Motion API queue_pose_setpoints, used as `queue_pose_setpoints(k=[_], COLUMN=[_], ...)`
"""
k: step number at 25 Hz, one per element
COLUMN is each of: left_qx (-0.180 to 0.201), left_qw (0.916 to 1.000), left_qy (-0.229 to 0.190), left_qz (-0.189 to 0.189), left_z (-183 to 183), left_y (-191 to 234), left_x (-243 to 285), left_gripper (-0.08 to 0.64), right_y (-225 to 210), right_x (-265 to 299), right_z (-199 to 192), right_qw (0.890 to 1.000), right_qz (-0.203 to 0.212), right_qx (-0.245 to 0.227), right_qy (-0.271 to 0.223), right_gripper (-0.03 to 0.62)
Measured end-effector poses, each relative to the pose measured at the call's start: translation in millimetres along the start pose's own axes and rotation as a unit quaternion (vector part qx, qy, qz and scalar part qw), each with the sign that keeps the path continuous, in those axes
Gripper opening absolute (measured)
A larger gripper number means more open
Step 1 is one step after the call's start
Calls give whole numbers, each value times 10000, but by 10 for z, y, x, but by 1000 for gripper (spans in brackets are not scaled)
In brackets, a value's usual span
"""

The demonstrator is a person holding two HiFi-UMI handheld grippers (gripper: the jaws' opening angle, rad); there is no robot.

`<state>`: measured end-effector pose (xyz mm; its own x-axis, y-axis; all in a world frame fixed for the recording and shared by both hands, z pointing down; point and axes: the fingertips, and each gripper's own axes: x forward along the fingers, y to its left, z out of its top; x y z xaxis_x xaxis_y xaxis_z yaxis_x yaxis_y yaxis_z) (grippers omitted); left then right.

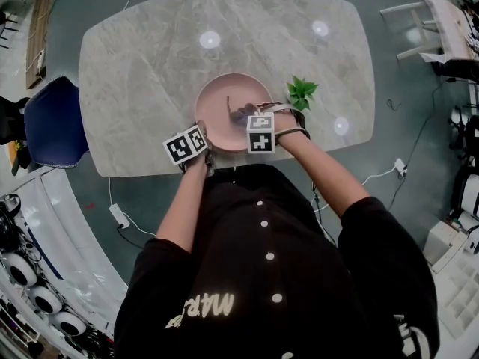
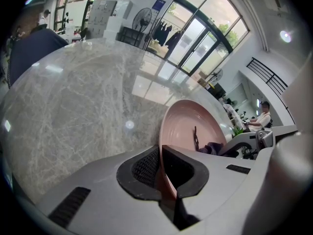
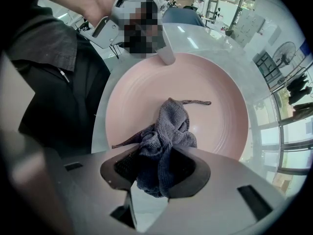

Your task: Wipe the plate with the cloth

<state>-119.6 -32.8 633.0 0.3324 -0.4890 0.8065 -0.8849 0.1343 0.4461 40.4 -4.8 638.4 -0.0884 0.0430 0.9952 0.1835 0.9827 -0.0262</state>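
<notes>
A pink plate (image 1: 224, 99) sits at the near edge of the marble table (image 1: 142, 66). My left gripper (image 1: 203, 146) is shut on the plate's near rim; in the left gripper view the rim (image 2: 161, 173) runs between the two pads and the plate (image 2: 188, 121) stands tilted. My right gripper (image 1: 247, 117) points down over the plate and is shut on a bunched dark grey cloth (image 3: 168, 129). The cloth hangs from the jaws onto the plate's inside (image 3: 215, 82), and a loose thread lies across it. The left gripper's tip (image 3: 165, 54) shows at the plate's far rim.
A small green plant (image 1: 301, 92) stands on the table just right of the plate. A blue chair (image 1: 52, 122) is at the table's left end. The person's dark-sleeved body stands right against the near table edge.
</notes>
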Motion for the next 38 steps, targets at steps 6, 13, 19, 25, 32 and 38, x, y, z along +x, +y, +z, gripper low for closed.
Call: queue_pose_setpoints(k=[6,13,19,25,32,38], left_qx=[38,249,517,1020,1583,2242], left_qw=[10000,9992,9952,9845,9603,9197], left_qy=[19,-237,-684,-1300,-2181,-3132], left_qz=[-29,-205,-475,-595,-726,-761], left_z=[-8,138,396,667,961,1314], left_y=[-12,-80,-216,-432,-718,-1147], left_x=[6,-128,-384,-756,-1358,-2066], left_gripper=[30,39,52,52,51,25], right_y=[-1,-137,-242,-370,-510,-616], right_x=[-6,-278,-624,-1034,-1841,-2794], right_z=[5,137,226,232,96,-185], right_qw=[10000,9940,9744,9396,8535,7410], right_qz=[3,-322,-638,-1099,-1895,-3019], right_qx=[75,794,1545,2219,3235,3783], right_qy=[-29,-674,-1505,-2364,-3618,-4654], right_gripper=[143,143,143,143,143,143])
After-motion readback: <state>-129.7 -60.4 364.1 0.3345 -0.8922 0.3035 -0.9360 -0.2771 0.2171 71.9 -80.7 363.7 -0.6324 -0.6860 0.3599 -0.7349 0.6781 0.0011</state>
